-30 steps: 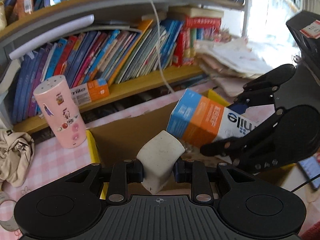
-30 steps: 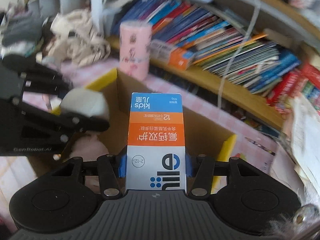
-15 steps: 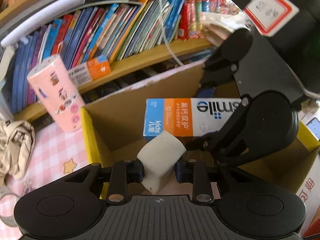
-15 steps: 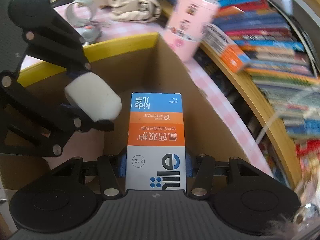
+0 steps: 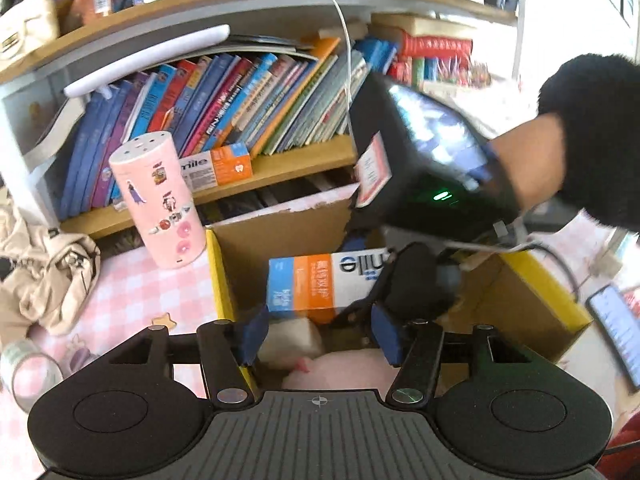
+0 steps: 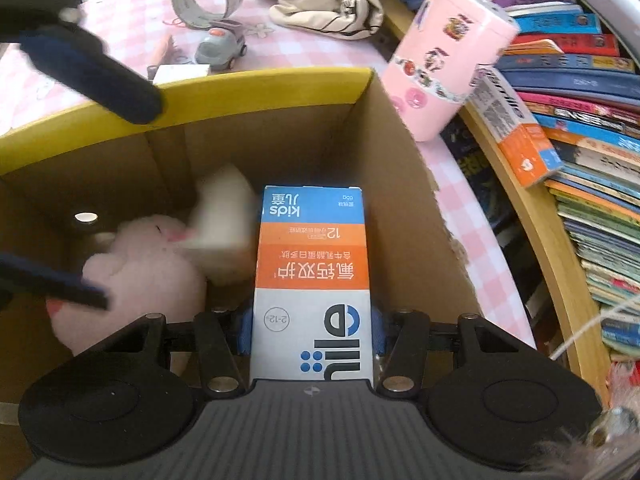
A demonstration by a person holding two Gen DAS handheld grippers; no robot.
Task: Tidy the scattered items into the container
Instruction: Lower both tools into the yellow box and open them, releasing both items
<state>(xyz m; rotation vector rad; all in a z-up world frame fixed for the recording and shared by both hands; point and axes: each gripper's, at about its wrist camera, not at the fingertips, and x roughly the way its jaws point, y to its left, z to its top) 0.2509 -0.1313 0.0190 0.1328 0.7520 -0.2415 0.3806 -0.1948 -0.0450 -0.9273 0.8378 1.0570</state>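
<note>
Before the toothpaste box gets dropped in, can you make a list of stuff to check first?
1. The right gripper has the toothpaste box tight between its pads: ok.
2. Toothpaste box is over the inside of the cardboard box, not the rim: ok.
3. The left gripper has let go of the white block; its jaws have just been opening and nothing is pressed between them: ok.
4. White block is inside, beside the pink plush toy: ok.
5. Free floor under the toothpaste box: cannot tell, the box hides it.
6. Left gripper is out of the way: not ok, its fingers hang over the cardboard box.
</note>
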